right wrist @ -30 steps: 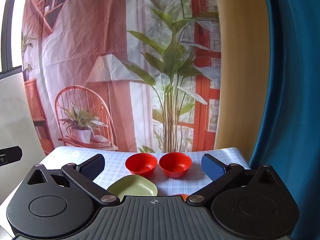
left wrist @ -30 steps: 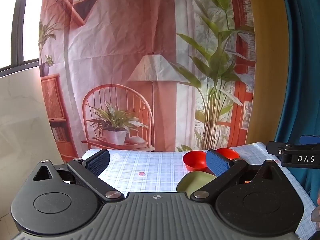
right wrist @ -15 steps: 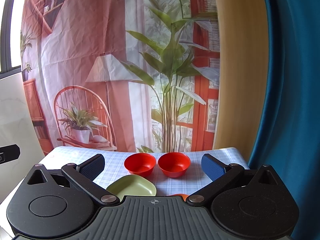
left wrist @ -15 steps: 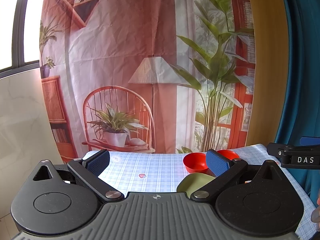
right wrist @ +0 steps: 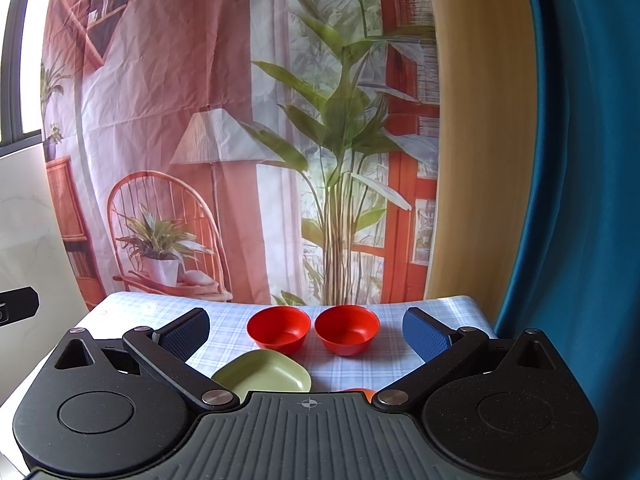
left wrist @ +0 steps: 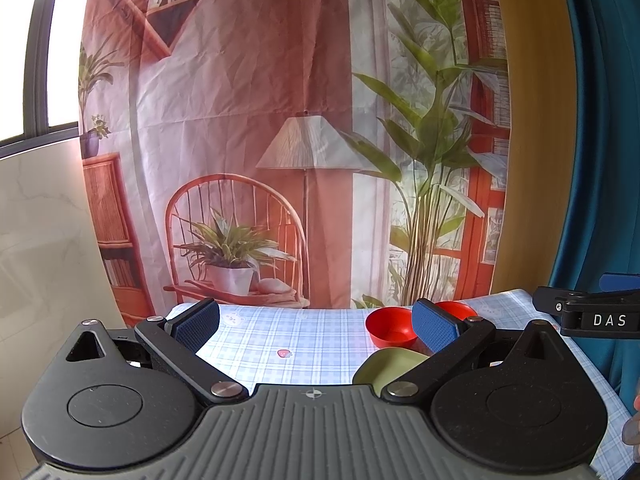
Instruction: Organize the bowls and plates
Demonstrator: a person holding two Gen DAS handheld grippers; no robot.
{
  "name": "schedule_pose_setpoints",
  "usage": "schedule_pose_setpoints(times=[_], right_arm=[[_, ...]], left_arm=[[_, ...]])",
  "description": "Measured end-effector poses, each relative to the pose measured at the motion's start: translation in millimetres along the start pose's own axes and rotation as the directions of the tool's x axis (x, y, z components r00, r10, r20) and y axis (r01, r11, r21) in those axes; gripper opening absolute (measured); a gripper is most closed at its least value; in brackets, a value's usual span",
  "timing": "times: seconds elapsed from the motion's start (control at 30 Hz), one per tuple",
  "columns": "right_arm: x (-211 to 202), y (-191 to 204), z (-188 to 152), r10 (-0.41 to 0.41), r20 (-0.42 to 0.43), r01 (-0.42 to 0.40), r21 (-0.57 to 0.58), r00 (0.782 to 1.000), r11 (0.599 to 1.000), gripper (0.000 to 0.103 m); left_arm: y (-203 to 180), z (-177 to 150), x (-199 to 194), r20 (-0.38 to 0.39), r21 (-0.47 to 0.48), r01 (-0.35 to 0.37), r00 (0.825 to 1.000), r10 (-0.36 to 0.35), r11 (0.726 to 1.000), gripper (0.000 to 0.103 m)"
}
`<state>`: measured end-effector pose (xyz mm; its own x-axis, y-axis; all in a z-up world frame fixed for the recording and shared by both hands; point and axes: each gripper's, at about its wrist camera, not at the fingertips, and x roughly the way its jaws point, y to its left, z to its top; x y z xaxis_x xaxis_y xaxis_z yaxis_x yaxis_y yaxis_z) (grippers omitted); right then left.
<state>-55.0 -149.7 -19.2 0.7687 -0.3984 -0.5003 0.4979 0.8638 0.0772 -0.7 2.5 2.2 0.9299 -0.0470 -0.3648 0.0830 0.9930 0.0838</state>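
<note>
Two red bowls stand side by side on the checked tablecloth: the left red bowl [right wrist: 279, 332] and the right red bowl [right wrist: 347, 334]. A green square plate [right wrist: 266, 375] lies in front of the left bowl. A sliver of an orange item [right wrist: 357, 391] shows at the right gripper's body edge. My right gripper [right wrist: 307, 336] is open above the near table, bowls framed between its fingers. My left gripper [left wrist: 316, 326] is open too, over the table's left part; the red bowl [left wrist: 390, 326] and green plate [left wrist: 390, 368] sit by its right finger, which hides most of the second bowl [left wrist: 456, 309].
The table [left wrist: 280, 336] carries a pale blue checked cloth with a small strawberry print [left wrist: 284, 353]. A printed backdrop [right wrist: 240, 140] hangs right behind it. A blue curtain [right wrist: 580, 200] hangs at the right. The right gripper's finger [left wrist: 588, 312] shows at the left view's right edge.
Both views have drifted slightly; the bowls and plate have stayed in place. Both grippers have stayed open.
</note>
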Motion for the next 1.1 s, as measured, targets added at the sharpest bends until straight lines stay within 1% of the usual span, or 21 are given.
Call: schedule_pose_setpoints(times=[1.1], right_arm=[[-1.3,-0.2,0.2,-0.001,0.000,0.001,-0.002,1.000,1.000,0.103]], left_arm=[[-0.9,-1.4,-2.3,0.006,0.002,0.009,1.000,-0.009,1.000,0.103]])
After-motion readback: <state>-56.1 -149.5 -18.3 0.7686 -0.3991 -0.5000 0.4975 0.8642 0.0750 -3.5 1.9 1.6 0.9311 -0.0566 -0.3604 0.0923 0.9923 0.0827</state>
